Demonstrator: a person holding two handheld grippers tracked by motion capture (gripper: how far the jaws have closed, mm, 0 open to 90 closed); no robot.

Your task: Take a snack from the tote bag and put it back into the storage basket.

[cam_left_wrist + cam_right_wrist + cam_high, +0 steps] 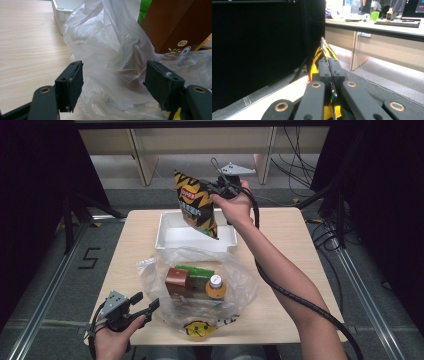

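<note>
One snack bag (196, 202), clamped in the right hand-held gripper (216, 188), hangs above one white tray (172, 239) at the surface's far edge. Left hand-held gripper (145, 304) stands wide, empty, beside one plastic bag (240, 285) holding one bottle (215, 287).

Between the right gripper's (331, 72) matt black jaws sits a glossy foil-like snack bag (196, 202). Before the left gripper (113, 82), a thin, crinkled clear plastic bag (110, 50) lies on the pale, smooth wood-grain table (27, 45).
</note>
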